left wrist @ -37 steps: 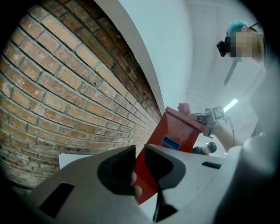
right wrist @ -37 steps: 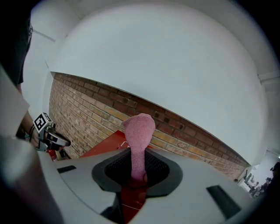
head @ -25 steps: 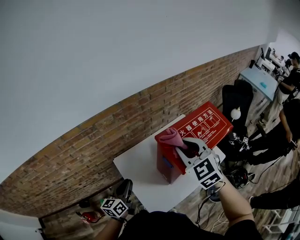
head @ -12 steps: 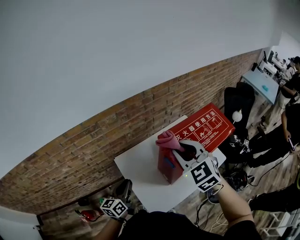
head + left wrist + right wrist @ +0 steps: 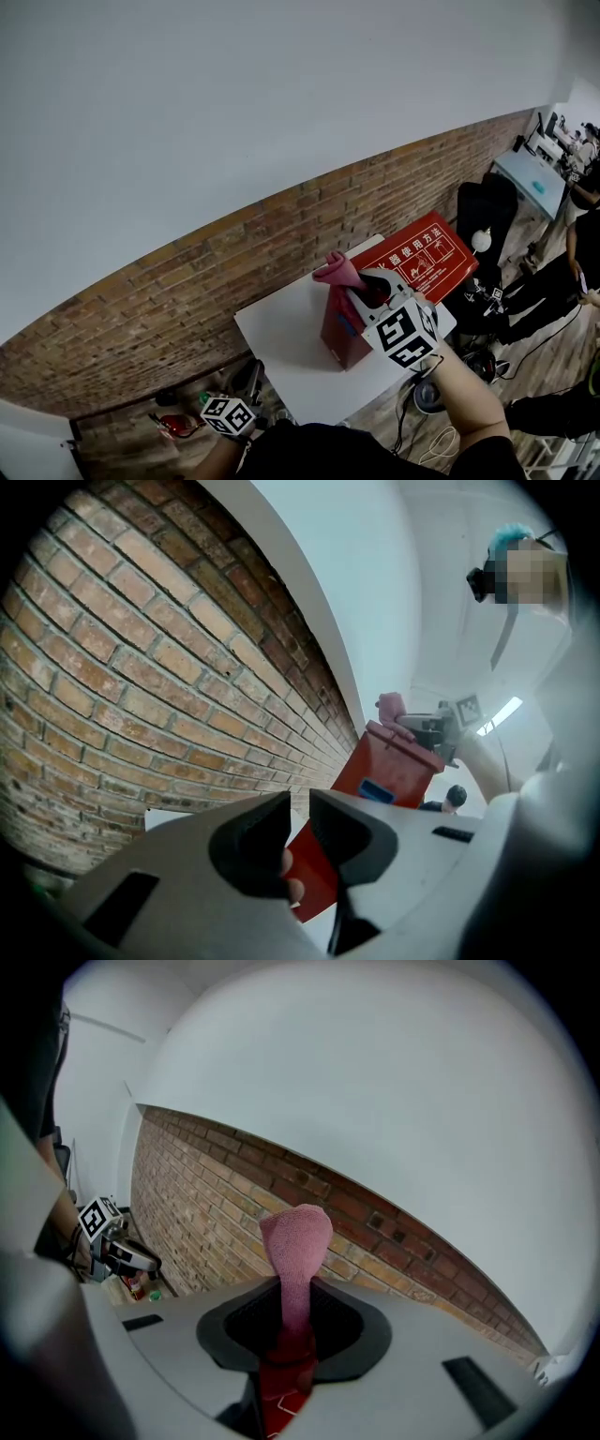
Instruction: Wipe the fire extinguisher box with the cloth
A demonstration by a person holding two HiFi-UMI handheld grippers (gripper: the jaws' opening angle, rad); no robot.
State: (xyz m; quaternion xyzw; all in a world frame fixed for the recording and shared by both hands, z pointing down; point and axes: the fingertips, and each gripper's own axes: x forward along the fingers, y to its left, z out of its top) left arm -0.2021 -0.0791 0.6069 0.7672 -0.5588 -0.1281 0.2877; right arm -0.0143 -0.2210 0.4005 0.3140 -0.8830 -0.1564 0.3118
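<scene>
The red fire extinguisher box [image 5: 412, 267] lies on a white table [image 5: 281, 342], its printed lid facing up. My right gripper [image 5: 364, 289] is shut on a pink cloth [image 5: 338, 271] at the box's left end, and the cloth sticks up past the jaws over the top edge. In the right gripper view the cloth [image 5: 298, 1237] rises from between the jaws, with red box surface below. My left gripper [image 5: 251, 377] hangs low off the table's near-left corner, jaws together and holding nothing. From the left gripper view the box [image 5: 386, 772], cloth [image 5: 391, 706] and right gripper [image 5: 433, 731] show ahead.
A brick wall [image 5: 234, 253] runs behind the table under white plaster. A black chair [image 5: 485, 211] and a desk [image 5: 530, 173] stand to the right, with people beyond. Cables and a round device [image 5: 427, 394] lie on the wooden floor; a red item [image 5: 175, 428] lies at bottom left.
My right gripper has carried the cloth a little further over the box's left end and tilted up. The left gripper has stayed put; the head view has shifted slightly.
</scene>
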